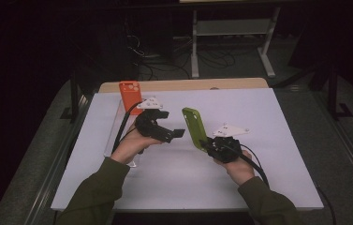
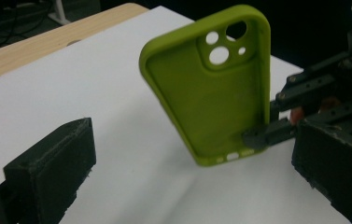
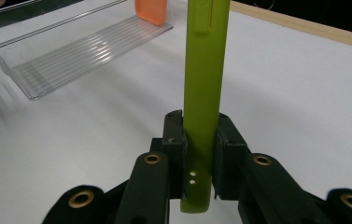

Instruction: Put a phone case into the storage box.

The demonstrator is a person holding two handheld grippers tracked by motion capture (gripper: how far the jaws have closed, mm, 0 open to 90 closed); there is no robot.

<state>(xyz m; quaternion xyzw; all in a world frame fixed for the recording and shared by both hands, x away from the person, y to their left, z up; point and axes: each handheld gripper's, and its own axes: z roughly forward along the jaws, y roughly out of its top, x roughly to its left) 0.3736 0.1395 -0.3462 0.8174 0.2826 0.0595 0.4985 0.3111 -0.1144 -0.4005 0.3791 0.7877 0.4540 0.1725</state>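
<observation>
A green phone case point(image 1: 194, 127) stands upright above the white table, its hollow inside point(image 2: 211, 88) facing my left gripper. My right gripper point(image 1: 208, 144) is shut on the case's lower end, with both pads pressed on its edges point(image 3: 200, 154). My left gripper point(image 1: 174, 133) is just left of the case, pointing at it. Its jaws stand wide open point(image 2: 194, 154) with nothing between them. The case is a little beyond their tips. An orange phone case point(image 1: 129, 93) stands upright at the far end of a clear rack.
The clear plastic rack point(image 1: 113, 140) lies on the white table sheet point(image 1: 258, 117) to the left, under my left forearm, and shows again point(image 3: 71, 51) with the orange case point(image 3: 151, 10) behind it. A wooden table edge point(image 1: 188, 84) runs along the back.
</observation>
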